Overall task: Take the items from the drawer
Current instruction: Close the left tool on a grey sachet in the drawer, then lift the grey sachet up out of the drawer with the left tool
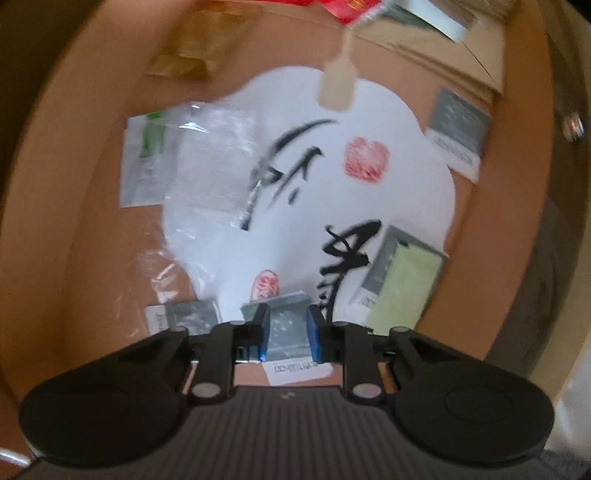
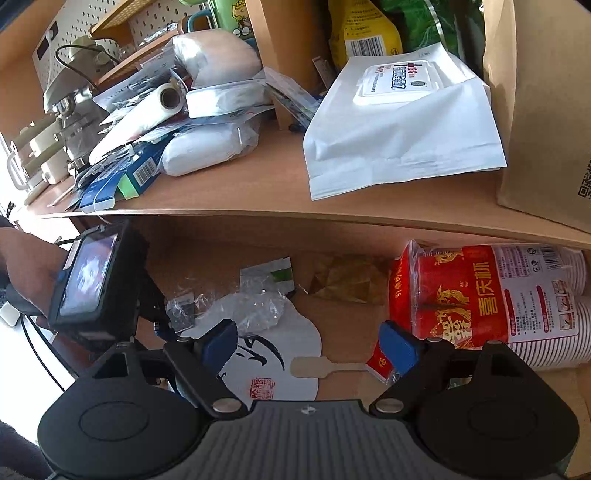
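- Drawer (image 1: 92, 258) is open, its tan floor strewn with flat items; seen from the right wrist it sits under the desk top (image 2: 258, 192).
- Fan (image 1: 332, 192), white with black brushwork and red seals, lies flat mid-drawer; its long axis runs from the left gripper toward the far wall, and its pale handle (image 1: 338, 86) points away, toward the red cup pack (image 1: 347, 7).
- From the right wrist the fan (image 2: 273, 369) lies across the view, handle (image 2: 314, 367) pointing right at the cup pack (image 2: 491, 306).
- Left gripper (image 1: 287, 328) is low in the drawer at the fan's near edge, its blue fingers (image 1: 263, 328) pressed on either side of a grey sachet (image 1: 288, 328), which stands between them, its white printed end toward the camera.
- More grey sachets lie around: one left of the gripper (image 1: 184, 315), one with a pale green pad (image 1: 402, 284) on the fan's right edge, one far right (image 1: 458, 133).
- Clear plastic bag (image 1: 210, 170) overlaps the fan's left side, with a green-striped packet (image 1: 147, 162) beside it.
- Right gripper (image 2: 308, 350) hovers above the drawer front, fingers (image 2: 397, 349) spread wide and holding nothing.
- White pouch (image 2: 399, 136) and a brown paper bag (image 2: 543, 110) rest on the desk top.
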Available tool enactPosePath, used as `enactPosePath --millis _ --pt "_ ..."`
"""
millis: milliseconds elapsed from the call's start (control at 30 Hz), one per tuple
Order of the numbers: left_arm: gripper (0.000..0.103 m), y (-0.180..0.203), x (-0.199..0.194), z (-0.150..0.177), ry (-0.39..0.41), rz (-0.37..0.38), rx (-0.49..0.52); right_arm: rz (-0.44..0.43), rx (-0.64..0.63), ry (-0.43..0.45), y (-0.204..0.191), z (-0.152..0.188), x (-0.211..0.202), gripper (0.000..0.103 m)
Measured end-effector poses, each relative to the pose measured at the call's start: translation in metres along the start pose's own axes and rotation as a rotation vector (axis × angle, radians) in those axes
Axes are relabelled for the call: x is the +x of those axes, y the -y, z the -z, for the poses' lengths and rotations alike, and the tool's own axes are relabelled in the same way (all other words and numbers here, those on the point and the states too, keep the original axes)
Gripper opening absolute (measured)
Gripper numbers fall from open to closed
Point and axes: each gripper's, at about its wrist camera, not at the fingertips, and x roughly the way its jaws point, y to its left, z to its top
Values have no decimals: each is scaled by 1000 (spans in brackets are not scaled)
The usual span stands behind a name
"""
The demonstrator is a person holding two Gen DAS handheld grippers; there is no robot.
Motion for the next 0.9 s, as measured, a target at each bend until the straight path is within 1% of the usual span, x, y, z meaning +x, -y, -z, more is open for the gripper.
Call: enactPosePath --millis 67,133,233,367,400,433,467,533,633,767,833,900 --pt "23 4 -1 1 3 -19 19 4 -7 -2 -1 0 0 85" --pt "23 0 0 1 -2 -24 9 1 -11 -5 -1 0 0 85" --pt "23 -9 3 5 -17 -5 -14 -4 -16 -14 -1 1 2 85" --pt "26 -19 6 7 -35 44 -40 -19 -25 -25 -2 1 5 85" --pt "28 -20 7 7 -41 41 -38 -18 -25 -24 -3 2 5 85" --pt "34 -20 8 7 -48 40 -34 -16 -24 -26 -2 2 5 85" --pt "37 -21 9 7 -56 44 -28 -16 -24 -29 -2 3 5 85" --pt "38 -22 12 7 -72 57 -21 -16 -19 -33 -2 4 6 85" --pt "40 -27 12 7 -72 64 -32 -13 -18 -35 -2 5 5 85" --pt "38 -33 10 5 -72 74 -44 -18 -18 -27 -1 6 3 85" --pt "31 -37 9 4 -68 91 -50 -21 -17 -24 -1 6 2 85" --pt "24 -40 8 4 -62 88 -53 -22 -17 -20 -1 6 1 85"
